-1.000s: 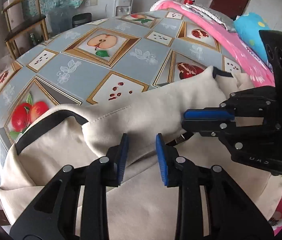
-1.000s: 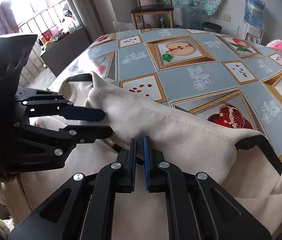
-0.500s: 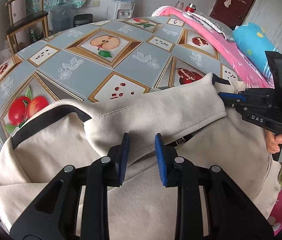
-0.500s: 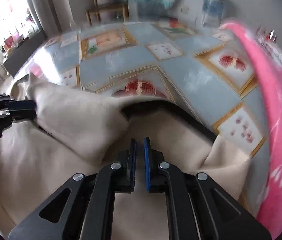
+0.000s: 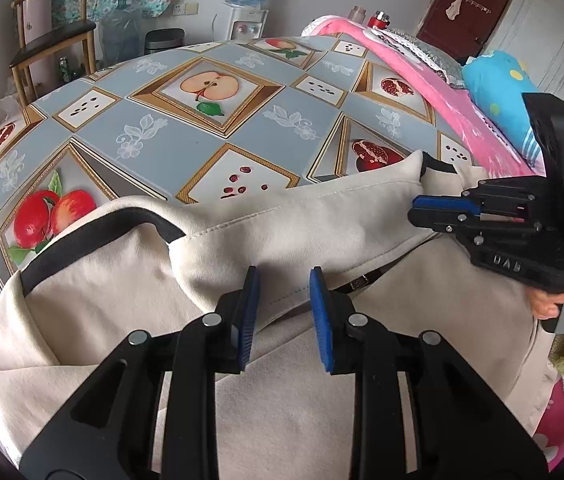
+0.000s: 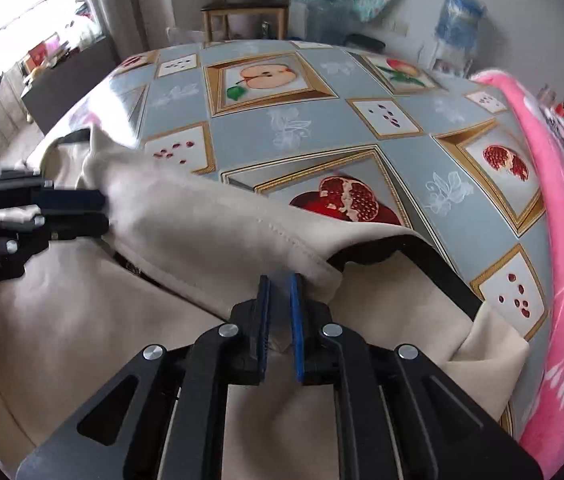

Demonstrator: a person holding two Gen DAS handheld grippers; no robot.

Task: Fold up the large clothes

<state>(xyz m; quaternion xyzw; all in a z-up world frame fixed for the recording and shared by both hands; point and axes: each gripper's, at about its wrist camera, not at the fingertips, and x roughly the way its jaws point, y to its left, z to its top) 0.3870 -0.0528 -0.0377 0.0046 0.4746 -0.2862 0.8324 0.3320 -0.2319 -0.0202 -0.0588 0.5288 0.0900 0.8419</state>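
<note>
A large beige garment (image 5: 122, 280) with black trim (image 5: 94, 236) lies across the near part of the fruit-print table (image 5: 186, 136). A long fold runs along its far edge. My left gripper (image 5: 284, 276) hangs over the middle of that fold, jaws apart, pads not pressing the cloth. My right gripper (image 5: 416, 210) sits at the fold's right end, its tips against the cloth corner. In the right wrist view the right gripper (image 6: 280, 280) is shut to a narrow slit over the garment (image 6: 202, 232) beside the black trim (image 6: 382, 246). The left gripper (image 6: 104, 214) shows at the left.
A pink blanket (image 5: 442, 92) and a blue pillow (image 5: 498, 92) lie along the table's right side. A wooden chair (image 5: 54, 40) and a water dispenser (image 5: 248, 0) stand beyond the far edge. A hand (image 5: 562, 304) holds the right gripper. Bare tablecloth (image 6: 322, 128) stretches beyond the garment.
The right gripper moved from close beside the left gripper out to the right end of the fold and stayed there. The left gripper and the fold under it barely moved.
</note>
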